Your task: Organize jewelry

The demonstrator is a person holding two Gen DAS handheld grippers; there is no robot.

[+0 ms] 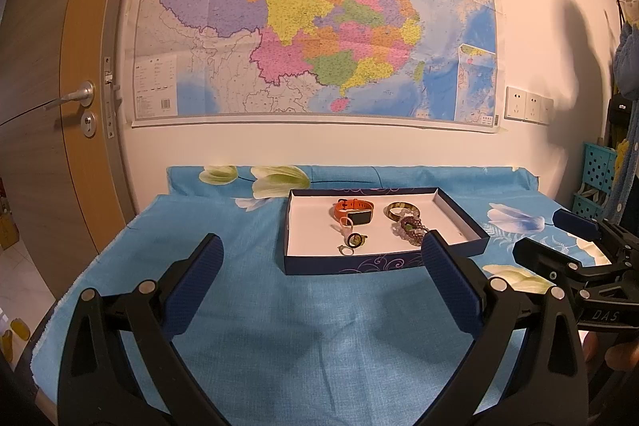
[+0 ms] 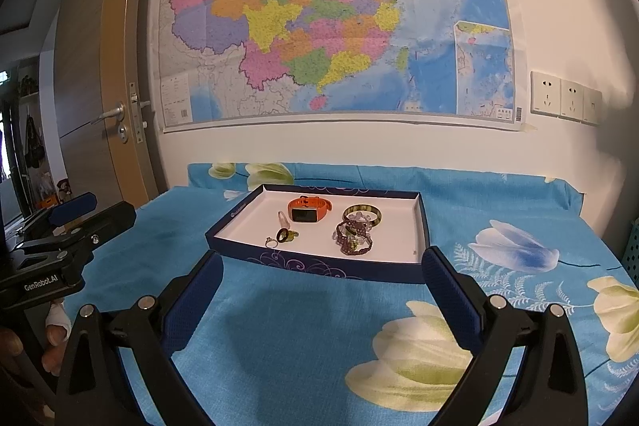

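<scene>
A dark blue box tray (image 1: 359,261) (image 2: 319,266) with a white inside lies on the blue floral cloth. In it lie an orange smartwatch (image 1: 355,211) (image 2: 309,209), a green bangle (image 1: 402,209) (image 2: 362,213), a purple bead bracelet (image 1: 411,228) (image 2: 352,237), a dark ring (image 1: 355,239) (image 2: 284,235), a small silver ring (image 1: 345,250) (image 2: 271,242) and a pale pendant (image 2: 282,218). My left gripper (image 1: 321,246) is open and empty, in front of the tray. My right gripper (image 2: 321,262) is open and empty, also in front of the tray.
The table cloth (image 1: 299,326) (image 2: 299,326) runs to a white wall with a large map (image 1: 315,14). A wooden door (image 1: 60,106) stands at the left. Wall sockets (image 2: 563,100) and a teal basket (image 1: 597,178) are at the right.
</scene>
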